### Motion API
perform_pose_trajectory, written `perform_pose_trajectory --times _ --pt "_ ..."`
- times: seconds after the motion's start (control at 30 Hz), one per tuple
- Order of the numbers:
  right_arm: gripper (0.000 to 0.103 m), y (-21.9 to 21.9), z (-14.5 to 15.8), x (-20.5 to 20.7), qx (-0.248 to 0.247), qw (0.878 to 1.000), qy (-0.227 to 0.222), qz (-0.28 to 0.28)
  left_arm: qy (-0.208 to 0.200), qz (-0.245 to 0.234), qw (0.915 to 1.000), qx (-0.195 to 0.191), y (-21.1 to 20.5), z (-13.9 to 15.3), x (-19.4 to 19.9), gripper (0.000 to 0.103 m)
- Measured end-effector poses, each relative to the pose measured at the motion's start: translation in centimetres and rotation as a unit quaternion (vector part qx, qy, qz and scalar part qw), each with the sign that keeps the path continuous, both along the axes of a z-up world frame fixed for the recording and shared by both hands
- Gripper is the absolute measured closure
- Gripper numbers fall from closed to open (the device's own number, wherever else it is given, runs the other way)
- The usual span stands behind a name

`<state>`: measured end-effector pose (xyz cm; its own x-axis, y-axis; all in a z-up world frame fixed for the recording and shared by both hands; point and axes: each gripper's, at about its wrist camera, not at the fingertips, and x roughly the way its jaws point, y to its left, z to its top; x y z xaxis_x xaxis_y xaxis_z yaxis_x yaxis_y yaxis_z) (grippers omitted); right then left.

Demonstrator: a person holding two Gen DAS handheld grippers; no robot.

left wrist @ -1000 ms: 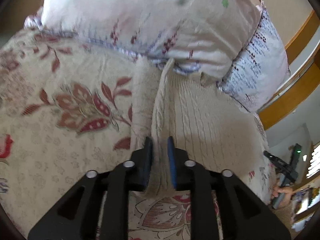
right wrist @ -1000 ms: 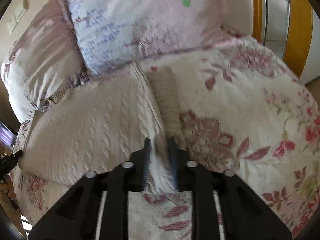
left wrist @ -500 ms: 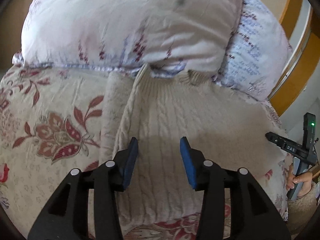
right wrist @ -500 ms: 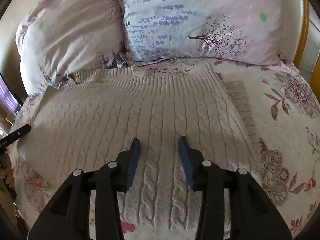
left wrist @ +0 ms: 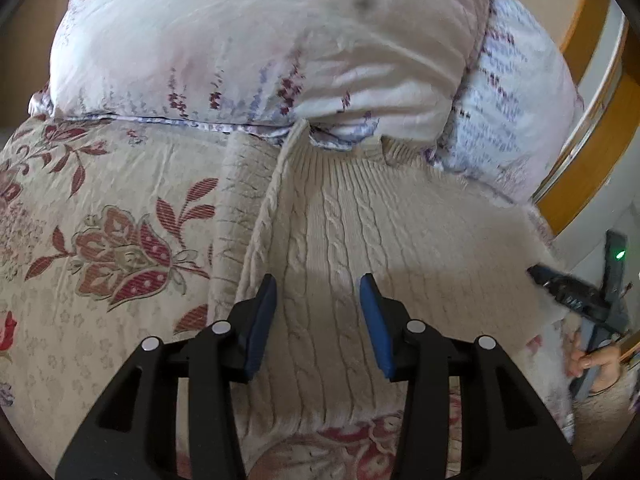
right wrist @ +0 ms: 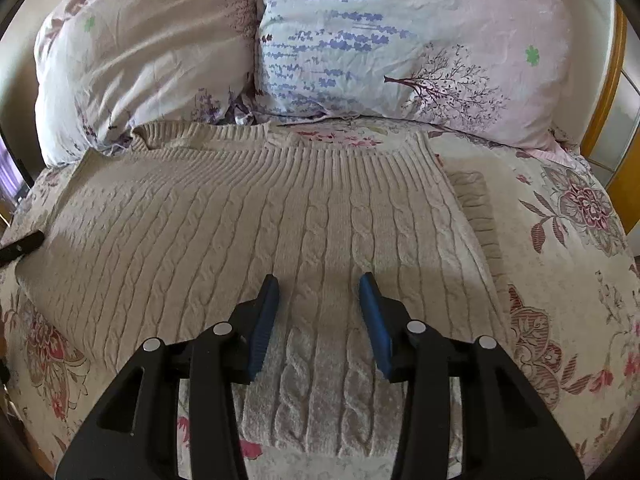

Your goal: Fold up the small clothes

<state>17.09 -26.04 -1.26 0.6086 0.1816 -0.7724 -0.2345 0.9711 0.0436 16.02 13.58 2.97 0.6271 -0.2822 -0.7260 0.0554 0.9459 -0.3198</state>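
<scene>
A cream cable-knit sweater (right wrist: 248, 216) lies flat on the flowered bedspread (right wrist: 568, 264), folded over so its ribbed edge points at the pillows. A strip of the layer beneath (right wrist: 476, 204) sticks out along its right side. It also shows in the left wrist view (left wrist: 360, 232), with that strip (left wrist: 236, 192) on its left. My left gripper (left wrist: 318, 284) is open and empty just above the sweater. My right gripper (right wrist: 318, 284) is open and empty above the sweater's near part.
Two flowered pillows (right wrist: 144, 56) (right wrist: 404, 44) lie against the far end of the bed. A wooden frame (left wrist: 580, 184) runs on the right in the left wrist view, where the other hand-held gripper (left wrist: 576, 296) shows at the bed's edge.
Both grippers were shut on the sweater's edge one second ago. They have let go, opened, and pulled back over the flat sweater.
</scene>
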Motion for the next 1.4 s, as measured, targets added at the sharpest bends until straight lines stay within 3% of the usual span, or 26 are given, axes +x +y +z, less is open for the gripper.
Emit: perform_pose_trajectory --times 0.13,0.2,0.43,0.67,0.97,1.2,1.4 --pt "0.051 0.4 0.9 0.5 0.012 1.0 0.014 -0.016 -0.007 0.034 0.9986 -0.038 2.7 1.4 0.1 0.054" --pt "0.048 1.5 1.5 0.4 0.035 0.999 0.003 0.006 0.007 0.044 0.9973 -0.058 3.7 1.2 0.9 0.052" --pt "0.045 6.6 1.5 0.3 0.024 0.998 -0.013 0.063 0.043 0.055 0.9919 -0.106 4.4 0.0 3.0 0.038" --pt "0.045 8.7 1.0 1.6 0.019 0.997 -0.019 0.067 0.05 0.067 0.9899 -0.114 4.5 -0.4 4.2 0.033" --pt "0.04 10.1 0.1 2.3 -0.032 0.997 -0.022 0.06 0.059 0.077 0.988 -0.12 4.4 -1.5 5.0 0.033" --pt "0.04 9.8 -0.2 2.4 -0.02 0.998 -0.018 0.06 0.055 0.092 0.9867 -0.123 4.5 -1.5 5.1 0.035" --pt "0.039 9.7 -0.3 2.3 -0.014 0.998 -0.02 0.061 0.061 0.092 0.9888 -0.101 4.1 -1.4 5.3 0.039"
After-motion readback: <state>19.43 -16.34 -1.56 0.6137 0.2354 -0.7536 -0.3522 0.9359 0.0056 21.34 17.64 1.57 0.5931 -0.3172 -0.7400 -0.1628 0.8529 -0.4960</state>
